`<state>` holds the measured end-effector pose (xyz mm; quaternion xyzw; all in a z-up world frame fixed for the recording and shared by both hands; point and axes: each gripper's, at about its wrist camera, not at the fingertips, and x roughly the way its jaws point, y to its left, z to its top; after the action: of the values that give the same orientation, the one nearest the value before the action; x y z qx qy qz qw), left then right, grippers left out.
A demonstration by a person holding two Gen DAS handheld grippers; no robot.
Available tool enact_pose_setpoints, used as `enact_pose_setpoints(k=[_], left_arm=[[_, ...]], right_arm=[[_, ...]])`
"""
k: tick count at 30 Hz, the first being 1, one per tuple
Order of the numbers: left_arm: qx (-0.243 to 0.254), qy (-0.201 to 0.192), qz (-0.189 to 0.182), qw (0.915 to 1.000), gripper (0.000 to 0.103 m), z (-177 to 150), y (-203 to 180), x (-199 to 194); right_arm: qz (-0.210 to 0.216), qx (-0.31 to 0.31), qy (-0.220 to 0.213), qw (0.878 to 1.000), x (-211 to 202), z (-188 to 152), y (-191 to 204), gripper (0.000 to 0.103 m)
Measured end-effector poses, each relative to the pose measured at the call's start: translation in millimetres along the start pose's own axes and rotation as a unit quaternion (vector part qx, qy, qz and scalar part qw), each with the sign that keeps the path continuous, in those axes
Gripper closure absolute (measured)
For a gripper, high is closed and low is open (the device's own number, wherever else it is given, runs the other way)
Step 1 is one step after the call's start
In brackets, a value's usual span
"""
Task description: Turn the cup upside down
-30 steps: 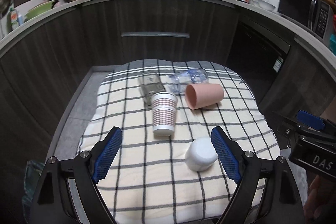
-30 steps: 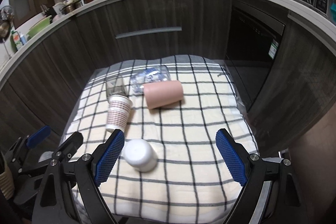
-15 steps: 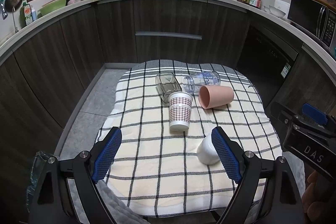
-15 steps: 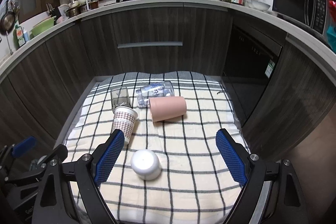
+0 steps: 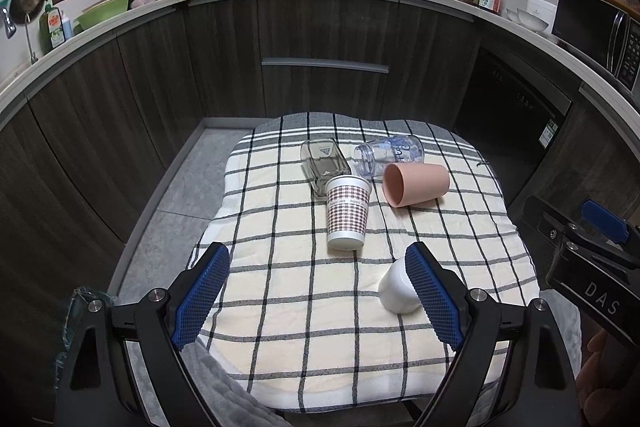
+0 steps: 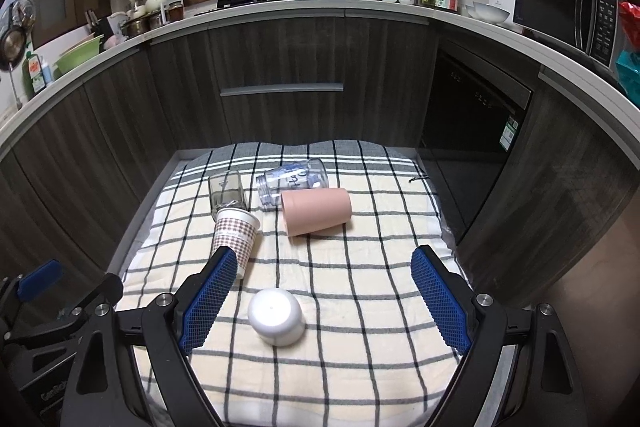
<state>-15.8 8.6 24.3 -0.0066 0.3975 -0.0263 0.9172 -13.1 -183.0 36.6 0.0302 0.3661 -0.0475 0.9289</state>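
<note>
A white cup stands upside down on the checked cloth, also in the left wrist view beside my left gripper's right finger. A brown-patterned paper cup stands mouth up, tilted in the right wrist view. A pink cup lies on its side. My left gripper is open and empty, held above the cloth's near part. My right gripper is open and empty, above the white cup.
A square glass and a clear plastic jar lie on their sides at the back of the cloth. Dark cabinets curve around behind. The right gripper's body is at the right edge. Grey floor lies left.
Both grippers have pulled back and risen away from the cloth, so the cups look smaller and farther. The cups have not moved. Both grippers stay open.
</note>
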Motion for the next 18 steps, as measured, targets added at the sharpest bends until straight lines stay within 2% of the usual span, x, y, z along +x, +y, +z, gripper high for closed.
enact_pose_setpoints(k=[18], left_arm=[[0.003, -0.002, 0.002, 1.0000, 0.010, 4.2, -1.3, -1.5]], right_arm=[[0.002, 0.008, 0.001, 1.000, 1.0, 0.1, -3.2, 0.014]])
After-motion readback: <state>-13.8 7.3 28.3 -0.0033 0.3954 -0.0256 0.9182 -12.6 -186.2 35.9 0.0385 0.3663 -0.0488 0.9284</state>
